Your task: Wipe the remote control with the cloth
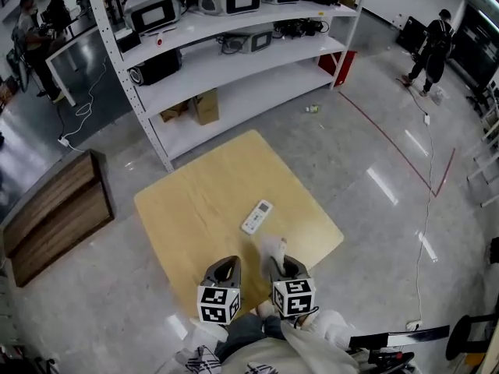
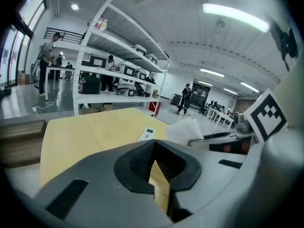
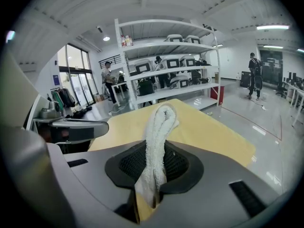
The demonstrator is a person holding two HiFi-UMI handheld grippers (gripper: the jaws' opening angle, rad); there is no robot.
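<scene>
Right hand-held gripper (image 1: 281, 265) pinches the white cloth (image 1: 273, 248) and is the nearer one. Just ahead and slightly leftward, the remote control (image 1: 256, 216) lies on the tabletop (image 1: 187, 201), long axis running away. Left hand-held gripper (image 1: 224, 271) is closed, empty.

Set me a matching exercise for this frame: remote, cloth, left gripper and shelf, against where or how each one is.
Things:
1. remote
2. cloth
3. left gripper
4. shelf

Places or states:
A. shut, nothing in it
B. stands beyond the table
C. lies flat on the table
D. pinched between the fingers of the right gripper

Pairs: 1-C, 2-D, 3-A, 4-B
</scene>
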